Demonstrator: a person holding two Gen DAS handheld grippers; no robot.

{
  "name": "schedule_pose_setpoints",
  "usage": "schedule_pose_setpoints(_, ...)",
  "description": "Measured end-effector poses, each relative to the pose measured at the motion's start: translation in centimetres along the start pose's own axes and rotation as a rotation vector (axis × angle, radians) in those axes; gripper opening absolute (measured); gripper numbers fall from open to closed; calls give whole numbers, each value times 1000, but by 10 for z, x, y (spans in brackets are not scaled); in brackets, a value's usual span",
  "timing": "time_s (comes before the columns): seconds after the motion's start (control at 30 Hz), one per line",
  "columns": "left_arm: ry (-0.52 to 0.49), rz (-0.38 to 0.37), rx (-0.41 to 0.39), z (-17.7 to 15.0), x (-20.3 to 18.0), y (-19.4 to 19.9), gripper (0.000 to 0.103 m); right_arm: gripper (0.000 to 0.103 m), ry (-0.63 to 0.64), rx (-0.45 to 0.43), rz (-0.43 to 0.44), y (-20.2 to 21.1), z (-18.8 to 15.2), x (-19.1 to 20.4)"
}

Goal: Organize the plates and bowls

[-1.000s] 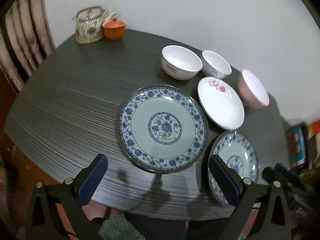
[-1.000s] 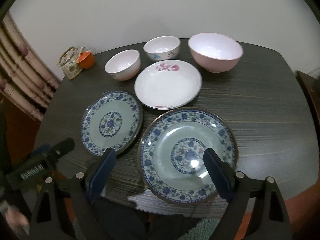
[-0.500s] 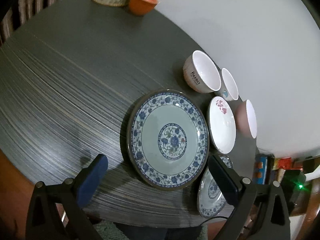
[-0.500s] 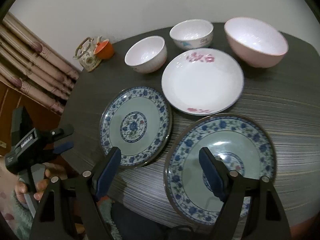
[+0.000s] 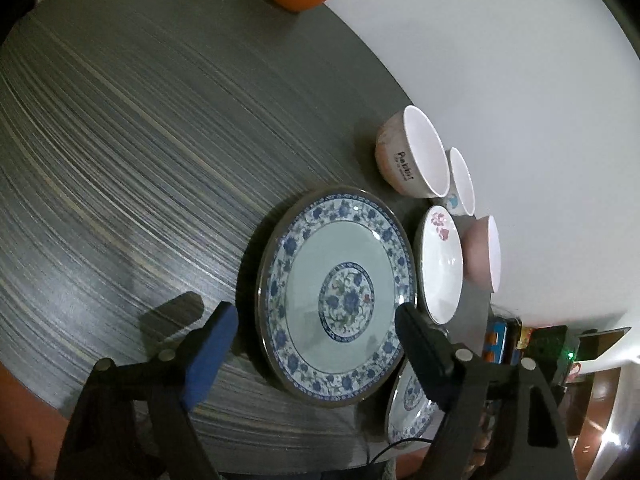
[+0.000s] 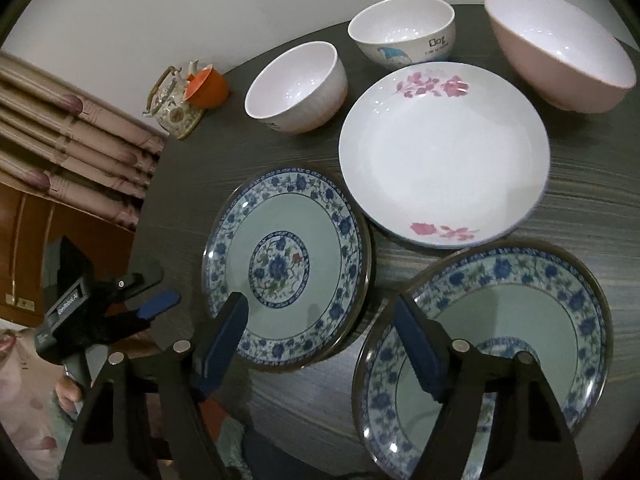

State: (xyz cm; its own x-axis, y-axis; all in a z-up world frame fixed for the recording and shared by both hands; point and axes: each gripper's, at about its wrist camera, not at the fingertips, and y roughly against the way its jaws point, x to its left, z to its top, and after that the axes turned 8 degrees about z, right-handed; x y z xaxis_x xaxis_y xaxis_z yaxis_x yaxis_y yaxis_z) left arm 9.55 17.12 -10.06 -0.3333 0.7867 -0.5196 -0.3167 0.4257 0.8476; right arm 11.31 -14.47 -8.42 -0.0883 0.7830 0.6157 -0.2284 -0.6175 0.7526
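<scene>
At six o'clock, my left tool (image 5: 312, 338) and right tool (image 6: 320, 334) hang lower over the blue plates (image 6: 286, 266), jaws just narrowing, empty; pickup looks imminent.

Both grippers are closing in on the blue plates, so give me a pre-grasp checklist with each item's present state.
1. Left gripper empty, jaws have just been closing, nothing pinched: ok.
2. Right gripper empty, jaws likewise closing, not gripping: ok.
3. Left blue plate lies flat, nothing stacked on it: ok.
4. Right blue plate bare, its rim near the right gripper's fingers: ok.
5. Gap between the two blue plates and the white floral plate: small, contact cannot tell.
6. Bowls stand behind, out of the approach: ok.
</scene>
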Motion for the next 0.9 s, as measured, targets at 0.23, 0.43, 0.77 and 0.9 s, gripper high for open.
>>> schedule_pose_setpoints(0.23,2,6,27,10,2,-14,67,60,-21,28,2,-19,17,-11)
schedule_pose_setpoints(0.43,24,7,43,18,6,-25,67,50,-33,59,4,-33,24,-18)
schedule_pose_setpoints(0.77,5,15,62,22,6,-39,52,35,-19,83,19,-47,28,-26)
schedule_pose_setpoints(0.9,4,32,67,24,9,-43,41,34,-23,84,28,-51,30,-29)
